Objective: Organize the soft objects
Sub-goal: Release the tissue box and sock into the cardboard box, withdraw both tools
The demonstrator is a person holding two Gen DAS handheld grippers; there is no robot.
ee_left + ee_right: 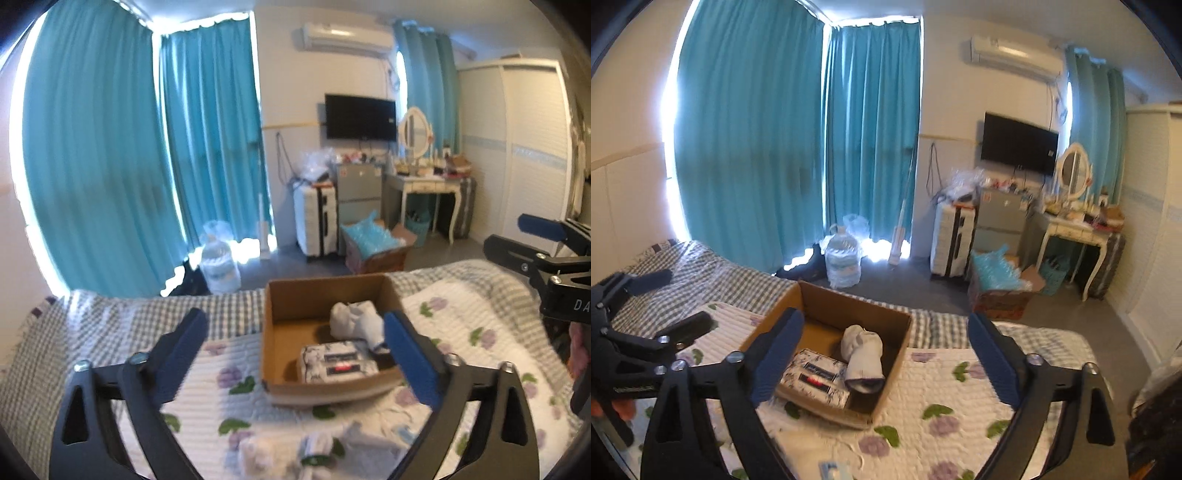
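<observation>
Both tools, left tool [295, 354] and right tool [886, 354], gape empty over the floral quilt [942, 398] by teal curtains [757, 129].

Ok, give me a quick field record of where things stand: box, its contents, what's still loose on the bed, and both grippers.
box: open cardboard box on the floral quilt
in box: white sock bundle; patterned tissue pack
loose on bed: rolled white socks nearer than the box; blue-edged item, too blurred to identify
left hand-held gripper: open, empty, above the quilt
right hand-held gripper: open, empty, facing the box
</observation>
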